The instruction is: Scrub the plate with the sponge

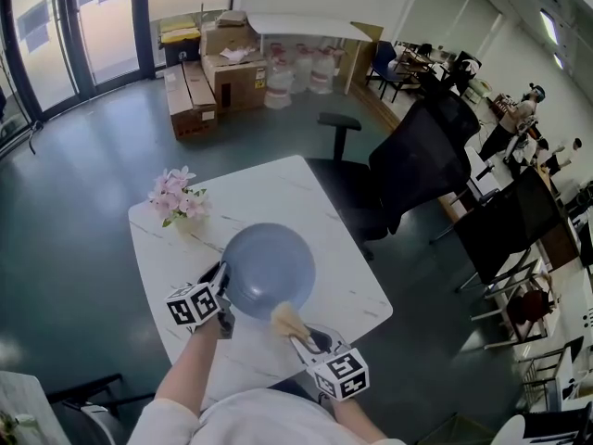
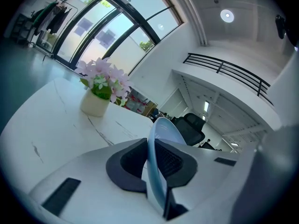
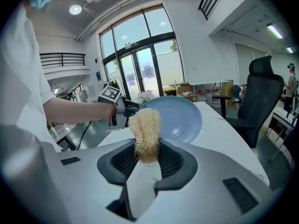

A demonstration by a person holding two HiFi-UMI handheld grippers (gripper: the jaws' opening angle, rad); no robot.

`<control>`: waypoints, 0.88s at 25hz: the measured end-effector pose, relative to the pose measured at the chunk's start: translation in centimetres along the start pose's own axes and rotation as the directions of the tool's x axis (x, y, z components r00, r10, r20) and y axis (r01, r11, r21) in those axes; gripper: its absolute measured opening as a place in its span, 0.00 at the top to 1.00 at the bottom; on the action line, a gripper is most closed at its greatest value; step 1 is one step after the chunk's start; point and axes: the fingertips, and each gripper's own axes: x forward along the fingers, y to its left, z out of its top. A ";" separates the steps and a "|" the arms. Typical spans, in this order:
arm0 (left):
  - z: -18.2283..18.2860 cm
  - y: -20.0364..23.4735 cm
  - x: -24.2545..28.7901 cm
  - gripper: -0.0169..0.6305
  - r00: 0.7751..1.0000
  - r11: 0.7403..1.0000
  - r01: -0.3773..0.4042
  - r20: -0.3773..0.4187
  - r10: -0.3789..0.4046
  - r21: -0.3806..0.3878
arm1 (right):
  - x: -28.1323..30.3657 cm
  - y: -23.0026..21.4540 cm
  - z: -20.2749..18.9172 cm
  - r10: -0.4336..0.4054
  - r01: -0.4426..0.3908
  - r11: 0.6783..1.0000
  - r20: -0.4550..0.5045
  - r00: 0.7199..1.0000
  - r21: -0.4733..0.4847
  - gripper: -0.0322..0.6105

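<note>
My left gripper [image 1: 220, 286] clamps the plate [image 1: 271, 267] at eight o'clock (tilted). My right gripper [image 1: 302, 335] pinches the sponge [image 1: 286, 320] by its five o'clock rim.

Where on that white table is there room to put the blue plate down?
Bare: the table at its far corner, between the flower pot and the office chair, and the right strip beside the plate. Crowded: the near edge, where the left hand-held gripper clamps the plate and the right hand-held gripper holds the sponge.
</note>
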 end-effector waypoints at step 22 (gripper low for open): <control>-5.3 5.6 3.3 0.90 0.972 0.982 -0.186 -0.152 0.181 -0.022 | -0.2 -1.6 -1.6 -0.008 0.009 0.999 -0.027 1.000 0.045 0.77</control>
